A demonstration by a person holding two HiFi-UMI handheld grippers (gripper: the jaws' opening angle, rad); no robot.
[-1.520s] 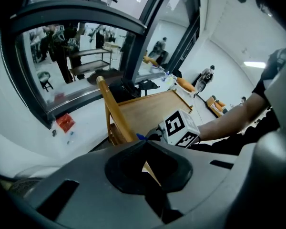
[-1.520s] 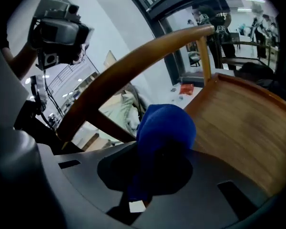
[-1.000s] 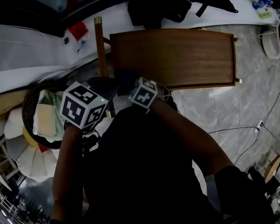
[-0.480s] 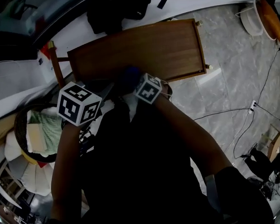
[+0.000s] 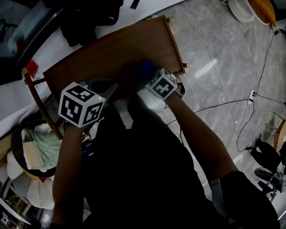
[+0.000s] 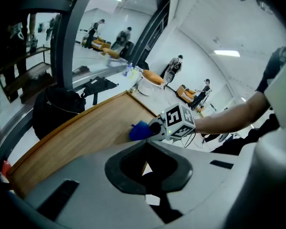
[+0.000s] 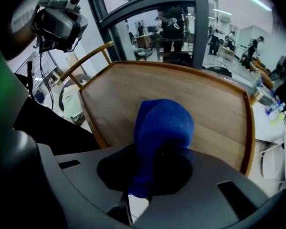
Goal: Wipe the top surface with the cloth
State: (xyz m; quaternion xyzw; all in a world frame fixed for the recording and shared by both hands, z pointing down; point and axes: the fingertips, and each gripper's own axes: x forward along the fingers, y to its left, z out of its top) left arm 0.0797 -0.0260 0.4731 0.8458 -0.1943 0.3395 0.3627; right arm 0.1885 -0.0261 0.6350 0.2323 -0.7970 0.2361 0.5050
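The brown wooden table top (image 5: pixel 105 51) runs across the head view's upper middle. My right gripper (image 5: pixel 151 76) is shut on a blue cloth (image 5: pixel 145 69), which bulges over the table's near right part. The right gripper view shows the cloth (image 7: pixel 163 123) bunched between the jaws above the wood (image 7: pixel 205 104). My left gripper (image 5: pixel 110 88) hovers at the table's near edge, left of the cloth, its jaws together with nothing in them. In the left gripper view the cloth (image 6: pixel 139 131) and the right gripper's marker cube (image 6: pixel 179 121) lie ahead on the table (image 6: pixel 81 132).
A black bag (image 5: pixel 86 11) lies on the white counter behind the table. Left of the table are a curved wooden chair rail (image 5: pixel 35 97) and a wicker basket (image 5: pixel 16 147) of folded cloths. Cables (image 5: pixel 248 109) cross the marble floor; a basin (image 5: pixel 255 1) stands far right.
The head view has swung, so the table now sits tilted and further left. My right gripper has carried the blue cloth from the near edge further onto the top. The left gripper stays close.
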